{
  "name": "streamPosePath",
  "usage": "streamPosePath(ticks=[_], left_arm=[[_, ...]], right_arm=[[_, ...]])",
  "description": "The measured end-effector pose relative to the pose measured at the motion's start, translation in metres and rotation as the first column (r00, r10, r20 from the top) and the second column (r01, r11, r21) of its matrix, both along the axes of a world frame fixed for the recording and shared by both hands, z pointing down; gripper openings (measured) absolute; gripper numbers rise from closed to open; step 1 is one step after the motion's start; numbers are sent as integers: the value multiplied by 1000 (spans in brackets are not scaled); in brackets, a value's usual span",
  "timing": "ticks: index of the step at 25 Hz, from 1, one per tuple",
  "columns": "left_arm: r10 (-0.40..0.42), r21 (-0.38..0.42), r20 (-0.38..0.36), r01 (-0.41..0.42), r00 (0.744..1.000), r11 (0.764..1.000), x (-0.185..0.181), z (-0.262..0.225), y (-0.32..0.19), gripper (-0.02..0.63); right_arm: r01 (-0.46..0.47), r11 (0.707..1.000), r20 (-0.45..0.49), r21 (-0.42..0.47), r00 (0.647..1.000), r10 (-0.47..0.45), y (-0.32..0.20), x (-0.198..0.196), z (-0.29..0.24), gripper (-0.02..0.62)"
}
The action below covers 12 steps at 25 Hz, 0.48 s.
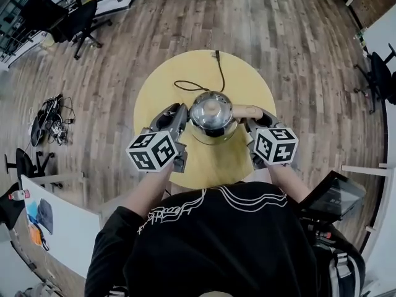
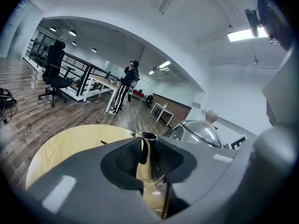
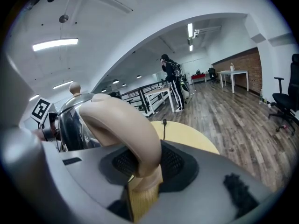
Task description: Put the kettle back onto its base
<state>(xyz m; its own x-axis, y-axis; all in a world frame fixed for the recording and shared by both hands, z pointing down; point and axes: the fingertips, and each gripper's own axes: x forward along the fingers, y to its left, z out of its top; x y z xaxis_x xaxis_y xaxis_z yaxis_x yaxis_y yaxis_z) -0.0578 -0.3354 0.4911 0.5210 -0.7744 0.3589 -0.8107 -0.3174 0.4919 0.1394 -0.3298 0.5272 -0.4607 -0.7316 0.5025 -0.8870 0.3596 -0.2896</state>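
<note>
- two hand-held grippers hold one steel kettle (image 1: 212, 113) between them, over the middle of a round yellow surface (image 1: 154, 94).
- the left hand-held gripper (image 1: 181, 112) is at the kettle's left side. in the left gripper view (image 2: 148, 149) its jaws stand only a little apart, the dark pads pressed on the thin upright spout (image 2: 146, 157).
- the right hand-held gripper (image 1: 252, 115) is at the kettle's right side. in the right gripper view (image 3: 140, 164) its jaws stand wider, clamped on the thick beige handle (image 3: 125, 121), which arches up out of the pads toward the kettle body (image 3: 70, 121).
- the kettle stands upright, its domed lid up and a beige knob (image 1: 211, 107) on top.
- a pale rim of the base (image 1: 213, 140) shows just under the kettle's near edge. whether the kettle rests on it or hangs above it, i cannot tell.
- a black cord (image 1: 185, 85) loops over the far part of the surface and runs toward the kettle.
- a person in black (image 2: 128, 85) stands well off on the wood floor (image 1: 297, 48), and a black chair (image 1: 80, 20) is far to the left.
</note>
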Motion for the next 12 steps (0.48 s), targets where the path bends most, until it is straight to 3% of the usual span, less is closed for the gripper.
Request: streamPosePath(ticks=[12], left_arm=[[9,-17,22,-9,1000,1000,-2,36,-28,81]], right_arm=[[12,999,-18,-38,1000,-13,-33,-4,38,115]])
